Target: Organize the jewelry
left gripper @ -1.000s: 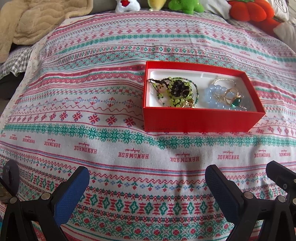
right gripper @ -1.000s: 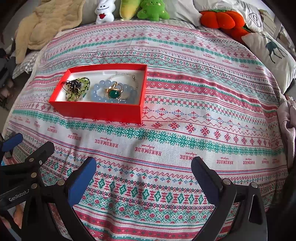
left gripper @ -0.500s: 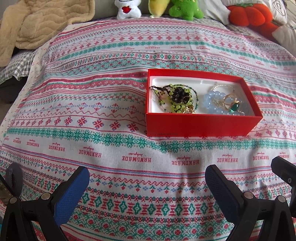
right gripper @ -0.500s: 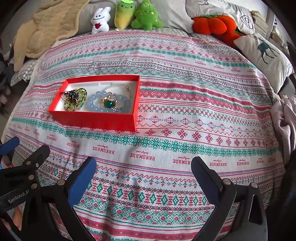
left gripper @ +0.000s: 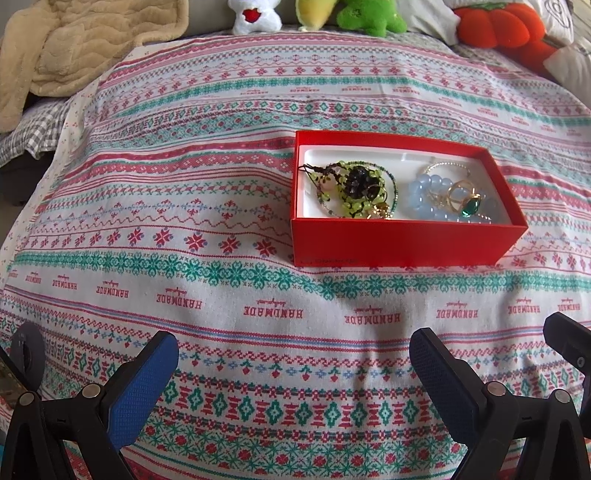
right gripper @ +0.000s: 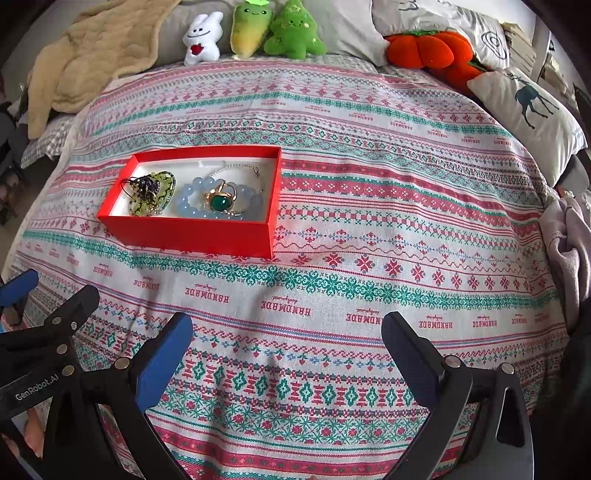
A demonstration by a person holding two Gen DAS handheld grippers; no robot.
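A red box (left gripper: 406,243) with a white lining sits on the patterned bedspread; it also shows in the right wrist view (right gripper: 192,234). Inside lie a green bead bracelet with a dark cluster (left gripper: 354,188), a pale blue bead bracelet (left gripper: 424,195), a gold ring with a green stone (left gripper: 469,206) and a thin chain (right gripper: 240,168). My left gripper (left gripper: 293,373) is open and empty, well short of the box. My right gripper (right gripper: 288,354) is open and empty, near and to the right of the box.
Plush toys (right gripper: 255,33), an orange plush (right gripper: 428,51) and pillows (right gripper: 528,114) line the far edge of the bed. A beige blanket (left gripper: 74,48) lies at the far left. The bedspread (right gripper: 369,240) spreads wide to the right of the box.
Both grippers have pulled back and up from the box, so it looks smaller and farther. Both stay open. The jewelry in the box has not moved.
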